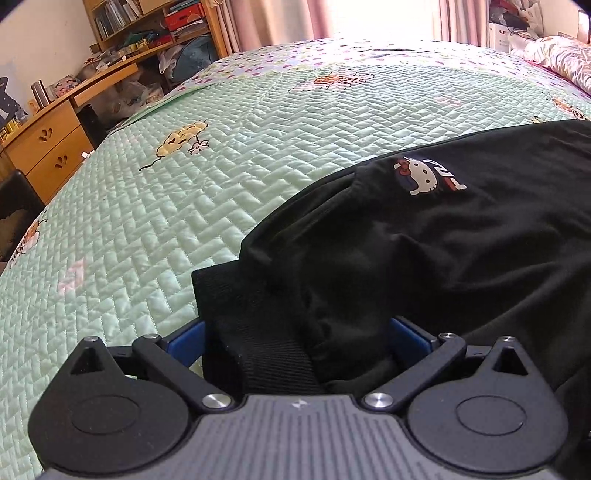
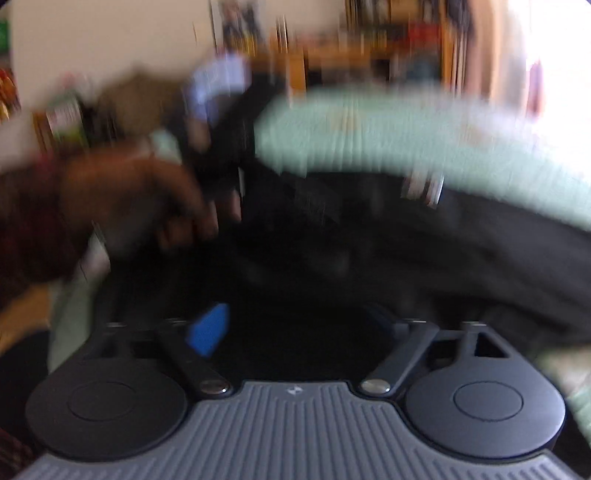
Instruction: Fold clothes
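A black sweatshirt point(image 1: 443, 236) with a small white cat print lies bunched on the green quilted bed point(image 1: 184, 192). My left gripper point(image 1: 295, 332) has the garment's ribbed hem between its blue fingers point(image 1: 186, 338), which stand wide apart with cloth draped over them. The right wrist view is heavily blurred. My right gripper point(image 2: 295, 328) has black fabric point(image 2: 332, 266) over and between its fingers; one blue finger point(image 2: 208, 332) shows at left, the other is hidden. A hand point(image 2: 147, 199) holding the left gripper shows at the left of that view.
A wooden desk with drawers point(image 1: 51, 144) and bookshelves point(image 1: 147, 29) stand to the left of the bed. Curtains and a bright window are at the far side. A patterned blanket point(image 1: 565, 62) lies at the far right corner.
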Tool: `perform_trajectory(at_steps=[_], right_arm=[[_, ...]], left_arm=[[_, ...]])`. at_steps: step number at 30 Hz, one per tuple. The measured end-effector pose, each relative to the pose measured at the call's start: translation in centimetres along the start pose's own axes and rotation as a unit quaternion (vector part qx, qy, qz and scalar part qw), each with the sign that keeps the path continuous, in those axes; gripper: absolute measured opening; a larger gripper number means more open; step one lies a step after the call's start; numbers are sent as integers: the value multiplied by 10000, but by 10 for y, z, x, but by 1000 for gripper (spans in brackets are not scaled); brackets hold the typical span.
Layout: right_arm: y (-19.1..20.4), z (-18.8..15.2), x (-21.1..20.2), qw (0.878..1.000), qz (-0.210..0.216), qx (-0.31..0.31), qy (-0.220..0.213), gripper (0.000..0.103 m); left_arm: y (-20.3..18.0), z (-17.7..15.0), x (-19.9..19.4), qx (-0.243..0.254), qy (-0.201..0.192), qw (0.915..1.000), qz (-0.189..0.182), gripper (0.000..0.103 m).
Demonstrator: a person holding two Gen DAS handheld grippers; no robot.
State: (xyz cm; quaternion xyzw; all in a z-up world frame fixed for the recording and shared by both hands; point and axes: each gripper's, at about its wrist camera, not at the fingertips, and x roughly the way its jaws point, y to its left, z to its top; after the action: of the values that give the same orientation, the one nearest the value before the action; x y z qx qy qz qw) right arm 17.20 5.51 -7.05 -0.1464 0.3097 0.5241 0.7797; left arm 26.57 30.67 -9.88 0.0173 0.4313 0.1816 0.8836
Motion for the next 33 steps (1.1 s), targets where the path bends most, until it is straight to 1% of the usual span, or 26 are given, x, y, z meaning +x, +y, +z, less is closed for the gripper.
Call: perform_trajectory(at_steps=[1, 2, 5, 6, 9, 11, 13, 14, 16, 17, 19, 21, 24, 25, 28, 29, 31, 33], right_arm=[[3, -4, 8, 9998, -34, -26, 182, 64], [7, -8, 3, 9996, -83, -69, 250, 63], [8, -14, -15, 9993, -110, 165, 305, 63], [10, -11, -20, 9992, -98, 254, 292, 63], [21, 9, -31, 9988, 130, 456, -146, 63], [30, 21, -27, 9980, 156, 475, -395, 63], [38, 27, -10, 9979, 135, 543, -333, 63], [45, 27, 2, 9980, 261, 547, -154, 63], [66, 14, 23, 9981, 463, 288, 279, 64], [80, 5, 25, 9992, 301, 55, 240, 64], [97, -4, 18, 9995, 170, -212, 142, 64], [99, -5, 4, 9992, 370, -47, 122, 64], [86, -6, -22, 9982, 471, 309, -181, 64], [82, -8, -29, 9976, 481, 419, -270, 64], [72, -18, -47, 9957, 423, 691, -459, 65], [70, -21, -52, 9949, 393, 778, -512, 65], [64, -27, -61, 9937, 248, 895, -620, 65], [58, -34, -69, 9922, 98, 1008, -728, 69]], left_arm=[[0, -1, 0, 2, -13, 10000, -14, 103], [1, -1, 0, 6, -29, 10000, -29, 103], [1, -2, 0, 0, -55, 10000, -59, 103], [1, -2, 0, -6, -63, 10000, -64, 103], [2, -3, 0, -17, -86, 9999, -77, 103], [3, -3, 0, -39, -69, 9999, -97, 103], [3, -2, 1, -58, -48, 9999, -123, 103], [4, -2, 1, -59, -45, 9999, -135, 103], [4, -3, 1, -49, -61, 9998, -161, 103], [4, -3, 1, -55, -75, 9998, -180, 103], [6, -4, 1, -94, -75, 9997, -219, 103], [8, -2, 1, -168, -29, 9996, -241, 103], [13, 2, -7, -365, 69, 9992, -172, 102], [15, 2, -13, -405, 28, 9991, -134, 101], [25, 0, -42, -462, -269, 9985, -112, 100], [28, -2, -53, -478, -324, 9982, -162, 100], [31, -7, -73, -456, -382, 9974, -395, 100], [26, -17, -90, -276, -445, 9965, -650, 101]])
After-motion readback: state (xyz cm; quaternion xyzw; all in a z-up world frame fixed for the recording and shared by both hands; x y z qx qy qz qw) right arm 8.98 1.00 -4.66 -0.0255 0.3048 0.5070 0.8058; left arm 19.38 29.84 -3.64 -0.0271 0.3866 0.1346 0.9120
